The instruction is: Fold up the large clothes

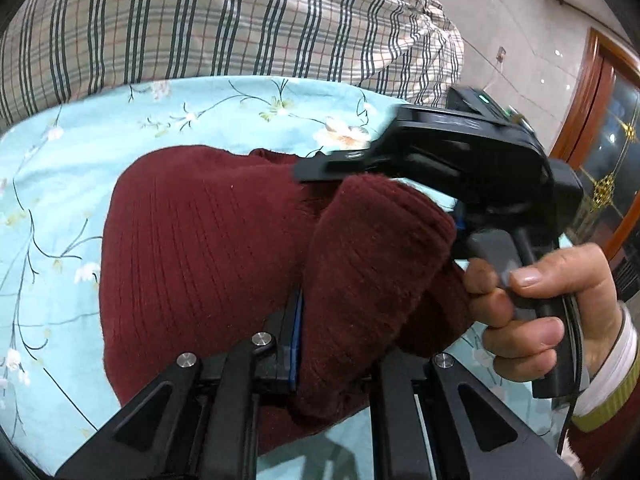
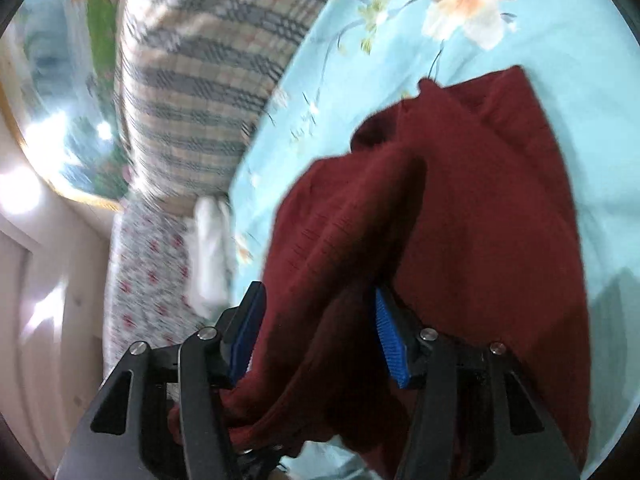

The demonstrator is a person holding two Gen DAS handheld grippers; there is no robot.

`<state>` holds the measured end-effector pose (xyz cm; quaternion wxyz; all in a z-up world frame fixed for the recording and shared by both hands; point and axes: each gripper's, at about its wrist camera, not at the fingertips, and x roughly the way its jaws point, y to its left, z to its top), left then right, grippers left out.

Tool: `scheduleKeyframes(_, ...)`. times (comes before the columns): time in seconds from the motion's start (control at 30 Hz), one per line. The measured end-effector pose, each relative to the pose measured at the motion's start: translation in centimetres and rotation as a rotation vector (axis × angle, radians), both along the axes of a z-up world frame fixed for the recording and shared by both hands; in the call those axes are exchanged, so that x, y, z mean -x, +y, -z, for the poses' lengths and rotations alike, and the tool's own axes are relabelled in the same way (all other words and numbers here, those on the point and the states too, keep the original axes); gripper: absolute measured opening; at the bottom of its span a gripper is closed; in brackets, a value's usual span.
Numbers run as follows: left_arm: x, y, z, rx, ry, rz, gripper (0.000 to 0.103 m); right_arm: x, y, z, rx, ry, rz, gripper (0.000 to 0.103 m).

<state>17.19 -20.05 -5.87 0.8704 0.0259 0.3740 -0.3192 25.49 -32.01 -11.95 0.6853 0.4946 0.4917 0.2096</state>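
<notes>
The sweater is a dark red rib knit, soft and thick, bunched into rounded folds on a pale blue sheet printed with thin branches and white blossoms. In the left wrist view it lies straight ahead of the left gripper, whose jaws stand nearly together, clamped on a fat roll of the knit; only one blue ridged pad shows, the other hidden under the cloth. To that tool's right, the right gripper, matte black plastic and blurred, reaches across above the sweater, its handle wrapped by a hand with a striped cuff.

In the right wrist view the right gripper's jaws stand apart; a loose fold of the sweater hangs between the blue ribbed pads without being pinched, and the rest spreads ahead and to the right over the sheet. Ahead and to the left a checked cloth in beige and grey bars lies heaped, with a small-flowered fabric and a white lump beside it, all blurred.
</notes>
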Motion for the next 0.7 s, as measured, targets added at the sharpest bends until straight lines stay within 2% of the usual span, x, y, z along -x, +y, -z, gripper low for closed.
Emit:
scheduleKeyframes(0.07, 0.5, -0.1, 0.2, -0.015, -0.016, -0.004, 0.01, -1.0, 1.2, -0.1, 0.051, 0.001, -0.063, 0.053)
scheduleKeyframes(0.13, 0.9, -0.5, 0.0, -0.03, -0.028, -0.004, 0.01, -1.6, 1.5, -0.4, 0.108, -0.018, -0.093, 0.024)
scheduleKeyframes(0.2, 1.0, -1.0, -0.7, -0.024, -0.046, 0.004, 0.01, -2.2, 0.9, -1.4, 0.109, -0.076, -0.097, 0.018)
scheduleKeyframes(0.27, 1.3, -1.4, -1.7, -0.007, -0.069, 0.015, 0.01, -2.5, 0.0, -3.0, 0.116, -0.147, -0.098, 0.017)
scheduleKeyframes(0.37, 1.3, -3.1, -3.2, 0.031, -0.087, 0.053, 0.01, -2.1, -2.0, -5.9, 0.181, -0.27, -0.091, 0.017)
scheduleKeyframes(0.43, 1.3, -4.4, -3.2, 0.048, -0.078, 0.084, 0.01, -1.7, -3.2, -6.2, 0.216, -0.298, -0.083, 0.017)
scheduleKeyframes(0.5, 1.0, -5.6, -1.9, 0.04, -0.045, 0.105, 0.01, -1.4, -4.6, -4.6, 0.234, -0.253, -0.072, 0.017)
scheduleKeyframes(0.6, 0.1, -6.9, 1.0, 0.016, 0.053, 0.117, 0.01, -0.8, -5.5, 0.0, 0.27, -0.129, -0.088, 0.017)
scheduleKeyframes(0.7, 0.6, -7.2, 1.8, -0.005, 0.042, 0.123, 0.011, 0.1, -6.4, 1.8, 0.196, -0.124, -0.049, 0.018)
